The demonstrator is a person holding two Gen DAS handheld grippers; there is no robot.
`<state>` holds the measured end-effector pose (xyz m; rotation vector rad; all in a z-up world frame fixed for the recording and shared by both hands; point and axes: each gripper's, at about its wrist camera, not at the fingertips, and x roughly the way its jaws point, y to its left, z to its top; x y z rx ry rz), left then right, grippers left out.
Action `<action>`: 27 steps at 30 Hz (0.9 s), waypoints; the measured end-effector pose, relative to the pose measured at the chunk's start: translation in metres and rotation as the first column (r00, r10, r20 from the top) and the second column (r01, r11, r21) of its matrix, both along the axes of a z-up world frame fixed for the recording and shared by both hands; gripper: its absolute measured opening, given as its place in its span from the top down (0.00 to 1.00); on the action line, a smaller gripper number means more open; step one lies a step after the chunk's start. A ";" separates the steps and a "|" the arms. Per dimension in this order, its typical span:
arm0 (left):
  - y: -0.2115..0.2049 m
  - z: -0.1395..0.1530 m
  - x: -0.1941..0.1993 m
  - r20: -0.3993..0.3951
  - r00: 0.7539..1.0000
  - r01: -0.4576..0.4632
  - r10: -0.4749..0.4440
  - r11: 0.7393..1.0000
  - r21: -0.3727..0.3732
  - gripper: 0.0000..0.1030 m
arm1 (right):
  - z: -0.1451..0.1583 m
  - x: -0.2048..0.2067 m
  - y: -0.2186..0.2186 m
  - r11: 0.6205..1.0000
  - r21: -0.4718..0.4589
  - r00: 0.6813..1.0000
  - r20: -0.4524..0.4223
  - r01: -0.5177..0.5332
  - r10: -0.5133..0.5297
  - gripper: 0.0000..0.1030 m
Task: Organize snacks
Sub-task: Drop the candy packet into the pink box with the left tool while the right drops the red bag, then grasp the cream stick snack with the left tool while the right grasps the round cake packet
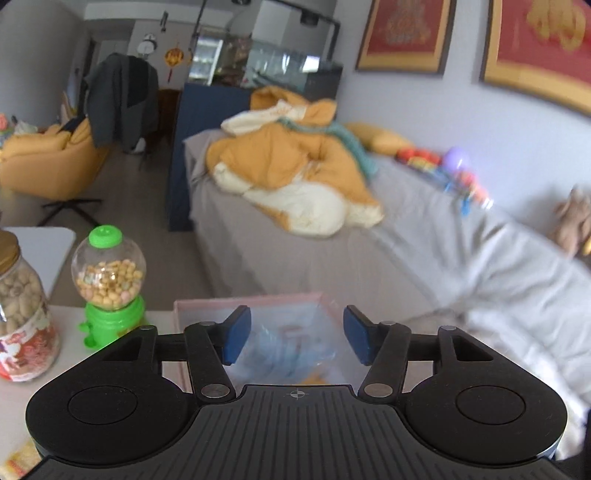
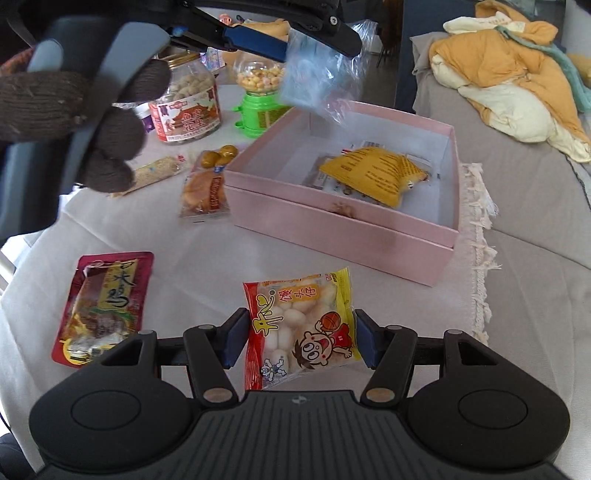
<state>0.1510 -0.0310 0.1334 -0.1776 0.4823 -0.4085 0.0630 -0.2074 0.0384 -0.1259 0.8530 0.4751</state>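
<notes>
Right gripper [image 2: 301, 341] clamped on a red-and-yellow snack packet [image 2: 301, 328], with the pink box [image 2: 343, 225] just ahead. Left gripper [image 2: 291, 35] up over that box's far wall, jaws apart, a blurred clear blue bag [image 2: 317, 83] hanging between them; grip impossible to tell. Yellow packet [image 2: 373, 173] lying inside.

pink box [image 2: 343, 229]: open, yellow packet [image 2: 373, 173] inside | red-yellow snack bag [image 2: 299, 325]: upright, off table
</notes>
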 end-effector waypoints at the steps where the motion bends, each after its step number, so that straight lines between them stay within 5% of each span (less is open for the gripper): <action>1: 0.010 0.003 -0.004 0.012 1.000 -0.004 0.005 0.999 -0.040 0.41 | 0.001 0.001 -0.002 1.000 0.003 1.000 0.002 0.005 -0.005 0.42; 7: 0.060 0.014 -0.043 0.026 0.997 -0.071 0.070 0.997 0.038 0.41 | 0.044 0.009 -0.014 0.994 0.099 0.997 0.058 0.053 -0.058 0.42; 11: 0.085 0.008 -0.051 -0.071 0.991 -0.111 0.114 0.993 0.038 0.41 | 0.104 0.039 -0.010 0.982 0.153 0.982 0.133 0.113 -0.133 0.42; 15: 0.117 -0.002 -0.056 -0.107 0.980 -0.165 0.167 0.986 0.022 0.41 | 0.138 0.084 0.010 0.979 0.115 0.969 0.163 0.166 -0.183 0.26; 21: 0.161 -0.037 -0.079 -0.158 0.947 -0.264 0.279 0.958 0.110 0.41 | 0.119 0.097 0.032 0.977 0.059 0.967 0.140 0.206 -0.212 0.26; 27: 0.194 -0.079 -0.093 -0.216 0.915 -0.321 0.341 0.939 0.123 0.44 | 0.086 0.095 0.093 0.998 -0.023 0.996 0.075 0.054 -0.052 0.26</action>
